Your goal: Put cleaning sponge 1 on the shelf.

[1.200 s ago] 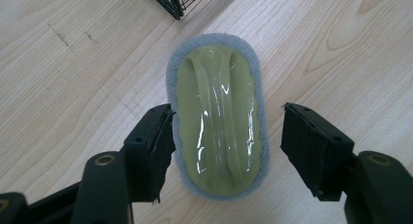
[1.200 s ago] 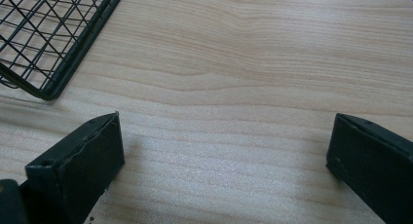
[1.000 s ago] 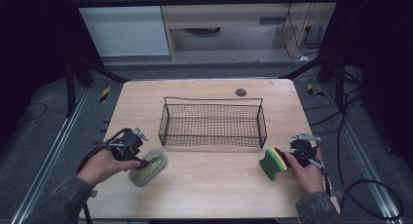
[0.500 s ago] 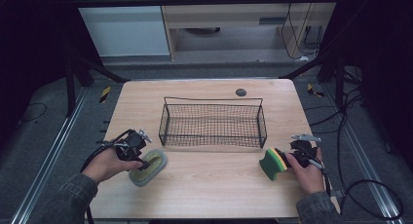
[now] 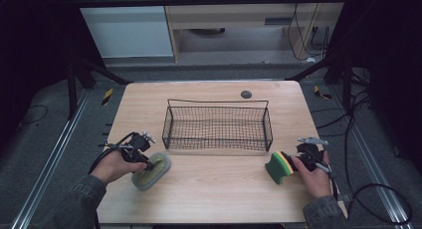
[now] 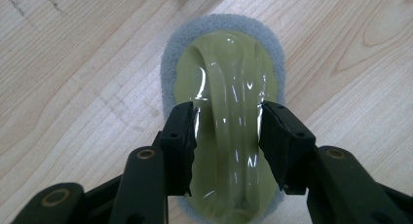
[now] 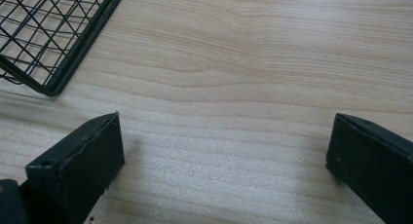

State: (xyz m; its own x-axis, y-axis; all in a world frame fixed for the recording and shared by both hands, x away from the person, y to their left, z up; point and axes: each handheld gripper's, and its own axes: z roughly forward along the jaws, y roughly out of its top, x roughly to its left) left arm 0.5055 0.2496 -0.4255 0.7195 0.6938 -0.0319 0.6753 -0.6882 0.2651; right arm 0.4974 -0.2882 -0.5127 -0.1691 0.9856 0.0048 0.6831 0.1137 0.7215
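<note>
Scrubber [image 6: 223, 112] flat, long axis along left claw [image 6: 228, 131].

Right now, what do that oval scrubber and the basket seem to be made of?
The oval scrubber looks like a grey fibrous pad under a glossy, translucent yellow-green plastic handle: fuzzy edge, bright glints on the ridge. The basket looks like thin black-coated wire mesh, probably metal; the table shows pale wood grain, possibly laminate.

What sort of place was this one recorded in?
Probably a lab or workshop bench set up for recording, not a home kitchen: a bare wooden table bearing a wire basket and scrubbing sponges, metal floor rails, and loose cables on a grey floor.
</note>
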